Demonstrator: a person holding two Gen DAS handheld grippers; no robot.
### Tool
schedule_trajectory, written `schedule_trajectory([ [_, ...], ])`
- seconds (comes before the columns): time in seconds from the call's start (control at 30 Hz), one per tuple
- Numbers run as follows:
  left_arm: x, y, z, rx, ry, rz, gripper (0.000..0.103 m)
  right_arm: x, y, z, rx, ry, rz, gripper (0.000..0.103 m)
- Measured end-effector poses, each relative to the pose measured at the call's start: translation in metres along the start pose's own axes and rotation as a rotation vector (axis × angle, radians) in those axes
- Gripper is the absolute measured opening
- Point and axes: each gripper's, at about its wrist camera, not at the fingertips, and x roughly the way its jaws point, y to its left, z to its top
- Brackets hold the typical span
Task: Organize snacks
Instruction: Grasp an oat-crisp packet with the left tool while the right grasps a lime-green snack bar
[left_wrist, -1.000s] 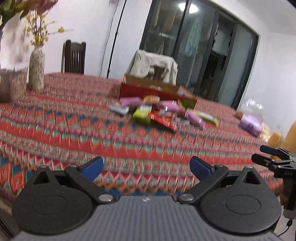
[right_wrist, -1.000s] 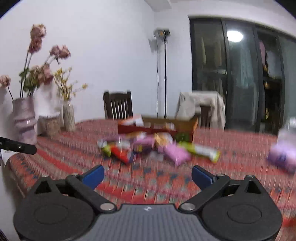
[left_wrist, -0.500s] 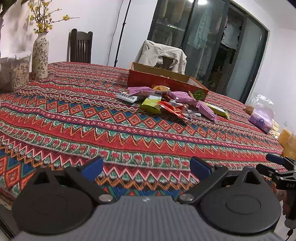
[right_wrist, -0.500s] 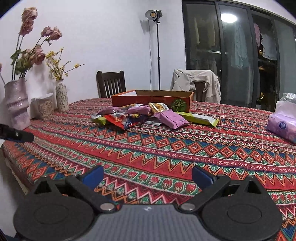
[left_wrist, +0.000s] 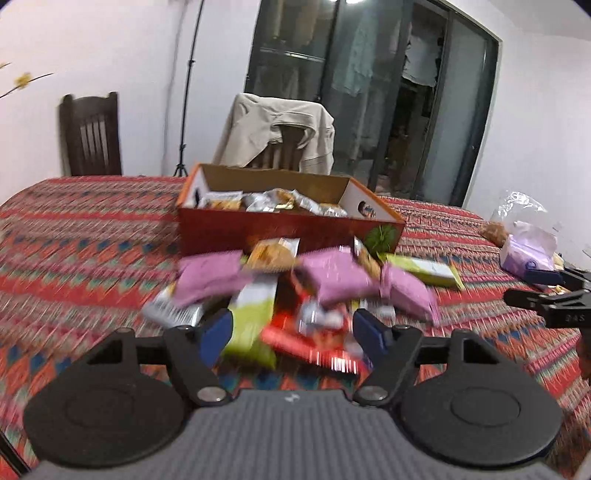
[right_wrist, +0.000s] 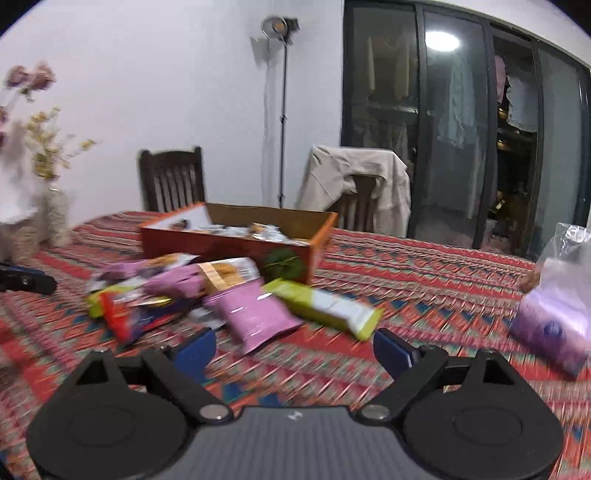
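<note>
Both the left gripper (left_wrist: 291, 334) and right gripper (right_wrist: 294, 350) hang spread and empty over the tablecloth (right_wrist: 424, 273), facing loose snacks (left_wrist: 295, 288) heaped just before the box (left_wrist: 284, 225).

Patterned red tablecloth (right_wrist: 424, 280) on table. Dark wooden chair (right_wrist: 171, 177) at far side, second chair with beige jacket (right_wrist: 354, 177) draped over it. Light stand (right_wrist: 282, 110) by wall. Vase (right_wrist: 57, 218) with flowers left, blurred. Glass doors (right_wrist: 461, 122) behind.

Patterned red tablecloth (right_wrist: 406, 273) covered the table, orange box (right_wrist: 236, 245) sat far centre, snack packets (right_wrist: 255, 314) lay scattered nearer, plastic bag (right_wrist: 561, 295) right, vase (right_wrist: 55, 218) far left.
</note>
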Motion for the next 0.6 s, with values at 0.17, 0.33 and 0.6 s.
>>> schedule_trajectory([
  [0.17, 0.066, 0.002, 0.036, 0.013, 0.038, 0.01, 0.075, 0.077, -0.032, 0.031, -0.032, 0.107, 0.029, 0.08],
  [0.33, 0.125, 0.012, 0.053, 0.0, 0.107, 0.044, 0.074, 0.148, -0.037, 0.042, -0.144, 0.182, 0.055, 0.07],
  [0.6, 0.159, 0.012, 0.053, -0.025, 0.16, 0.018, 0.065, 0.2, -0.041, 0.043, -0.187, 0.216, 0.145, 0.073],
])
